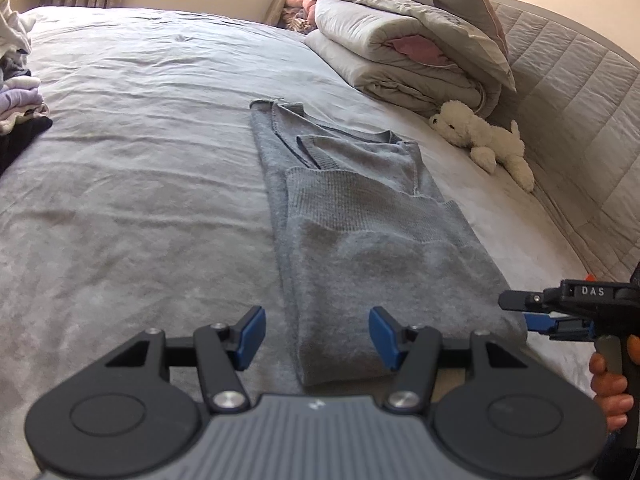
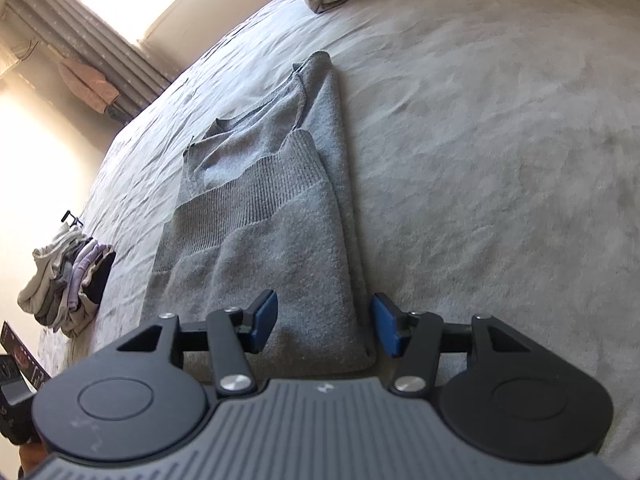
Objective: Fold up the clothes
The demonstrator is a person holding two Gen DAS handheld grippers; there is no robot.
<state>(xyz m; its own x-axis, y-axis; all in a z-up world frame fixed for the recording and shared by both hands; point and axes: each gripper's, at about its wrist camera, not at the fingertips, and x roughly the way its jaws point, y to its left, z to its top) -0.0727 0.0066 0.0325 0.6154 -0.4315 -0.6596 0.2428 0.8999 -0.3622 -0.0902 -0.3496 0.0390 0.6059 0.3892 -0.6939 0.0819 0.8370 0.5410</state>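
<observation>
A grey knit sweater (image 1: 360, 240) (image 2: 272, 240) lies on the grey bed sheet (image 1: 140, 140), folded lengthwise into a long strip with its ribbed hem turned up across the middle. My left gripper (image 1: 316, 332) is open just above the strip's near end; one blue pad is over the sheet, the other over the cloth. My right gripper (image 2: 325, 320) is open too and straddles the near right corner without pressing on it. In the left wrist view the right gripper (image 1: 520, 314) comes in from the right edge, with a hand (image 1: 608, 392) on its handle.
A stack of folded clothes (image 1: 16, 92) (image 2: 68, 280) sits at the bed's left edge. A folded duvet (image 1: 400, 48) and a white plush toy (image 1: 480, 140) lie by the padded headboard (image 1: 580, 100). Curtains (image 2: 80, 40) hang beyond the bed.
</observation>
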